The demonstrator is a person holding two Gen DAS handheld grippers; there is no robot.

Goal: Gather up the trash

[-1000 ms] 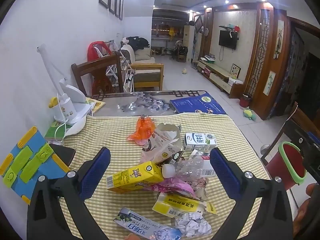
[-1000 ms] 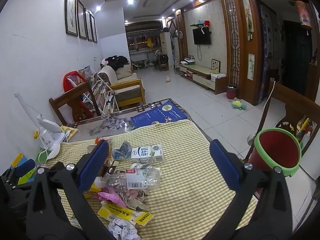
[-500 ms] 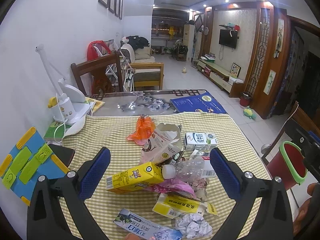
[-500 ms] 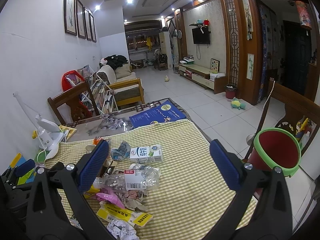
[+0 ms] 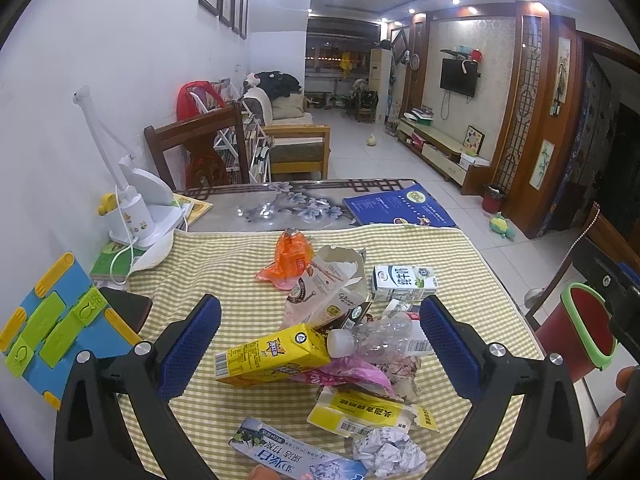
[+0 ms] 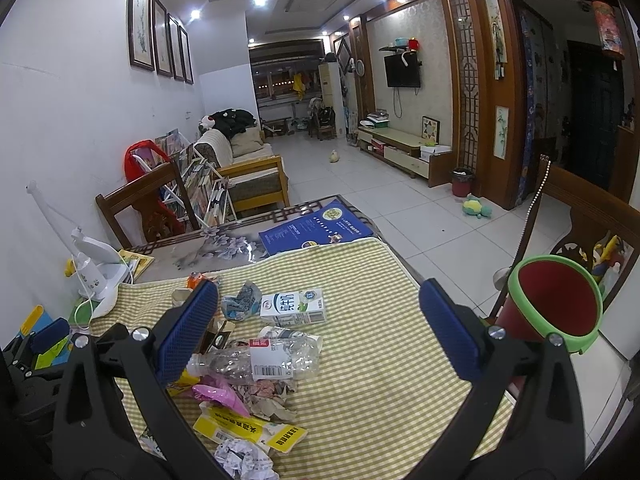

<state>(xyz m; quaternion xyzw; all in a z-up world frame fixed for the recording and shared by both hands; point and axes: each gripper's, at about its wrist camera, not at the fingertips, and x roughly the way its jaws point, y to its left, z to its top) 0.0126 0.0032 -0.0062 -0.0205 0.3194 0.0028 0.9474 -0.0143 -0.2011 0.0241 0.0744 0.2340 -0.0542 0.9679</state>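
Note:
Trash lies piled on the yellow checked tablecloth (image 5: 240, 272). In the left wrist view: a yellow drink carton (image 5: 272, 354), a crushed clear bottle (image 5: 380, 338), a white milk carton (image 5: 404, 282), an orange wrapper (image 5: 290, 256), a flattened yellow box (image 5: 360, 414) and a crumpled paper ball (image 5: 390, 452). My left gripper (image 5: 318, 346) is open above the pile and holds nothing. My right gripper (image 6: 318, 330) is open and empty above the bottle (image 6: 276, 358) and milk carton (image 6: 292, 306). A red bin with a green rim (image 6: 554, 300) stands off the table's right edge.
A white desk lamp (image 5: 138, 208) and a blue and green toy board (image 5: 52, 326) sit at the table's left. A blue booklet (image 5: 398, 210) lies on the bare far end. Wooden chairs stand behind (image 5: 200, 144) and at the right (image 6: 580, 216).
Both views shift only slightly. Both grippers stay open and the trash has not moved.

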